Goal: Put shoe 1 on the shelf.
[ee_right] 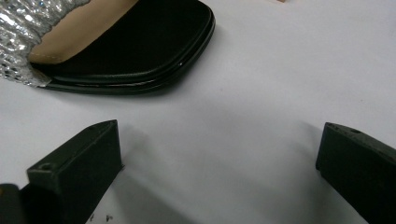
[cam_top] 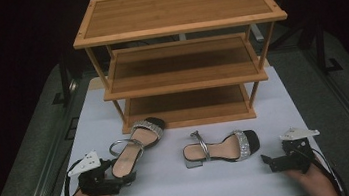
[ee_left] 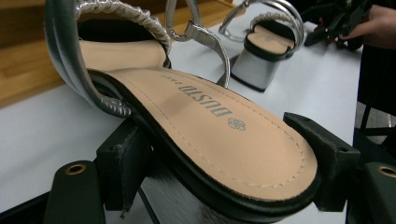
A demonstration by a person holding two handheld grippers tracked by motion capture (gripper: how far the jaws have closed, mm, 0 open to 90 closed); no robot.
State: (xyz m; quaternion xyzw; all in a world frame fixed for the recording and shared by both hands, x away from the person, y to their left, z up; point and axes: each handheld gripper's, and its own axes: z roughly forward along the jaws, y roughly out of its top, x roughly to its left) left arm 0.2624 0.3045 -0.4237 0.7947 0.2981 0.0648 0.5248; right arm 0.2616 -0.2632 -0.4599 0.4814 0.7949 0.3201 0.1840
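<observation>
Two black-soled sandals with silver straps lie on the white table [cam_top: 173, 189]. The left sandal [cam_top: 133, 146] points its toe at the shoe rack. Its heel end [ee_left: 219, 135] sits between the jaws of my left gripper [cam_top: 121, 177], which press against both sides of the sole [ee_left: 224, 154]. The right sandal [cam_top: 221, 147] lies sideways, toe to the right. My right gripper [cam_top: 267, 160] stands open just right of that toe [ee_right: 140, 42], and between its jaws there is bare table [ee_right: 219, 154].
A three-shelf wooden shoe rack [cam_top: 182, 56] stands at the back of the table, all shelves bare. In the left gripper view the other sandal [ee_left: 261, 51] and the far gripper [ee_left: 327, 23] with its hand show farther off. Table edges run close to both hands.
</observation>
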